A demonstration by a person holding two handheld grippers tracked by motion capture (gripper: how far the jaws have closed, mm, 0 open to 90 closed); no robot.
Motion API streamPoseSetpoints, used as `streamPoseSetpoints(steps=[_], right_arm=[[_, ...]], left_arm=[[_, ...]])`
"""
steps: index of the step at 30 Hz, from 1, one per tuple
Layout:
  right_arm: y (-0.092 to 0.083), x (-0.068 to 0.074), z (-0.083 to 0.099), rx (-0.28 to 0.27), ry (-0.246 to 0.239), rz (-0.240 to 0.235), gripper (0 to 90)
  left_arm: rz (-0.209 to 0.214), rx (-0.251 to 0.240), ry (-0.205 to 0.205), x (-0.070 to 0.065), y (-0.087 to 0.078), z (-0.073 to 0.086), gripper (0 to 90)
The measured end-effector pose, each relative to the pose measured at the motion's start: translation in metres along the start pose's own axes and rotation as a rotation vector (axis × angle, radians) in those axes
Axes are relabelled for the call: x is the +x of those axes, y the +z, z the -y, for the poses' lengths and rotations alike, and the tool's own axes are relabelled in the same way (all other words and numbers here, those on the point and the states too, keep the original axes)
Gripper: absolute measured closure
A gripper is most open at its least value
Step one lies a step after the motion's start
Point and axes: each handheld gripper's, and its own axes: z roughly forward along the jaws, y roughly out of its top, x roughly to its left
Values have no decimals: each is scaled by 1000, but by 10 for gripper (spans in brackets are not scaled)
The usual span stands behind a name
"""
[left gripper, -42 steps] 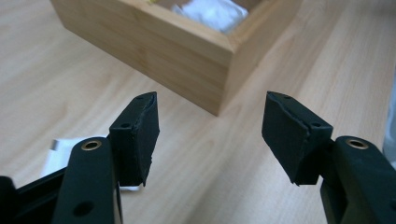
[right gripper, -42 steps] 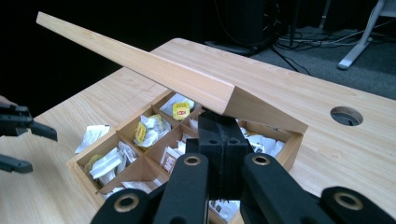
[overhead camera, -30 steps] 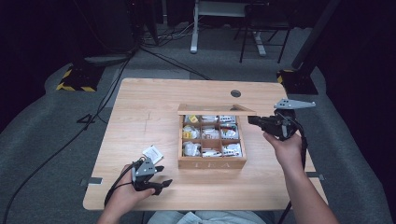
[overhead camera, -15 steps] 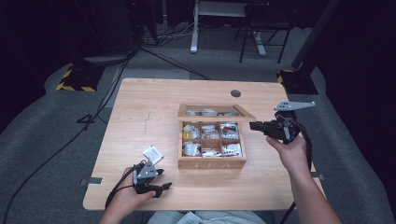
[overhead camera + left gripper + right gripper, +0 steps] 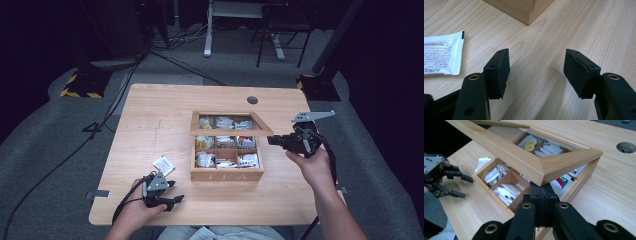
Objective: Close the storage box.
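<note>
Lid (image 5: 534, 162): hinged wooden frame, half raised over tea box (image 5: 227, 174) at table centre. Right gripper (image 5: 543, 195): jaws pressed together beneath the lid's corner; likely to slip, dropping it. Left gripper (image 5: 536, 72): jaws apart, empty, near sachet (image 5: 441, 56)

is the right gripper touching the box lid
Touching. In the right gripper view the right gripper, its fingers shut together, presses up under the corner of the lid, holding it tilted above the tea box.
</note>
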Motion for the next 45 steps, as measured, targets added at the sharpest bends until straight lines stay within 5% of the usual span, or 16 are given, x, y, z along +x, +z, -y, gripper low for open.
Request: streamPoseSetpoints(steps=[45], right_arm=[[22,12,8,345,-130,20,847]], left_arm=[[-3,1,1,0,0,0,384]])
